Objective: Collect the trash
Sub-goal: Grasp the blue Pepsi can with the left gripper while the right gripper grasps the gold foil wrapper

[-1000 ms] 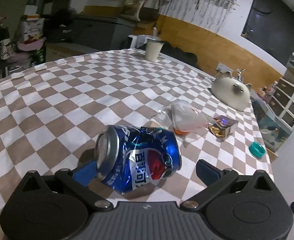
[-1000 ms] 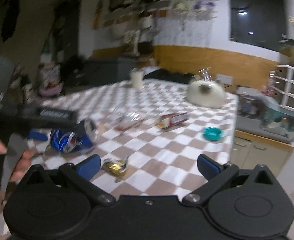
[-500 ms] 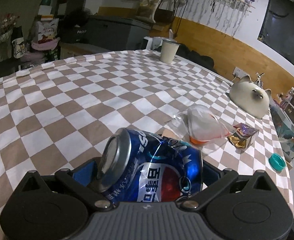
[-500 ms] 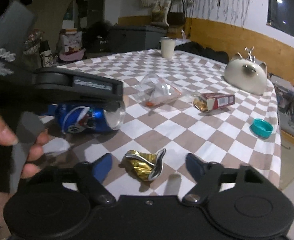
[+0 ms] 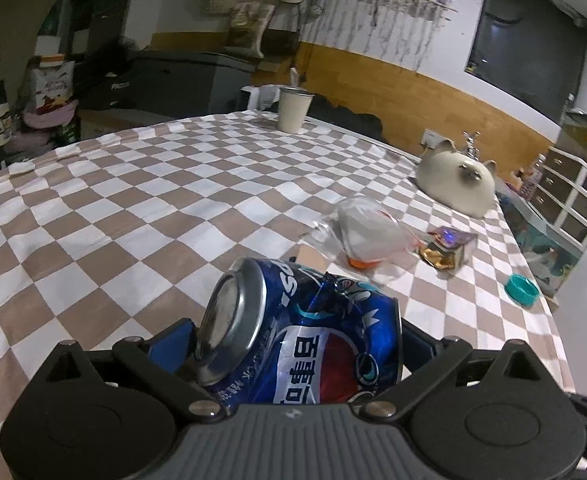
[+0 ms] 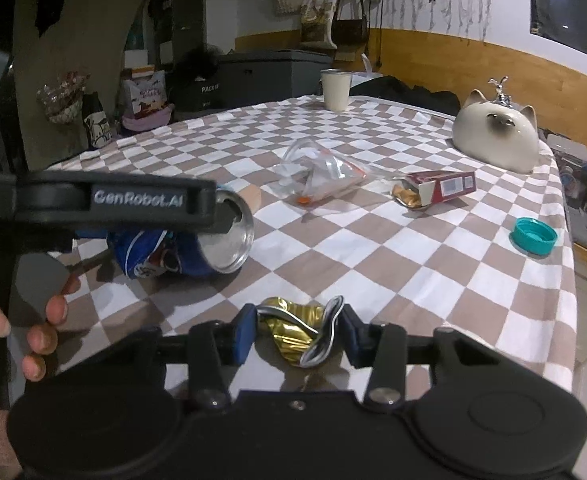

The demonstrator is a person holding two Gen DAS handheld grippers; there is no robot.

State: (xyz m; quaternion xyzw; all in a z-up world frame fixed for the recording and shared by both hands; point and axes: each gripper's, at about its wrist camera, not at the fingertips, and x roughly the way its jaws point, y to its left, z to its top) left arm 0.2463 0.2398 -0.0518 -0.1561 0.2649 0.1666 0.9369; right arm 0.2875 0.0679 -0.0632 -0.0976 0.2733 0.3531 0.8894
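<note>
Your left hand-held gripper (image 5: 297,336) has its jaws closed on the dented blue soda can (image 5: 305,340); the can lies sideways between the blue pads, its silver end turned to the left. In the right wrist view your left hand (image 6: 33,320) shows at the far left, wrapped around that tool's handle, with the can just above the checkered tabletop (image 6: 413,264).

Your right hand-held gripper (image 6: 297,336) has just been closing, and its blue pads now press on both sides of the crumpled gold wrapper (image 6: 297,332), which rests on the tabletop close in front of the tool.

Ahead of this right hand-held gripper, near the middle of the cloth, lies a clear plastic bag (image 6: 317,176) with something orange inside. Just to the right of the bag sits an opened red carton (image 6: 437,190) with gold foil spilling from its mouth. Further right, near the cloth's edge, lies a teal bottle cap (image 6: 535,236). Beyond these, at the far side, stand a cream cup (image 6: 335,90) and a cat-shaped ceramic piece (image 6: 497,136).
</note>
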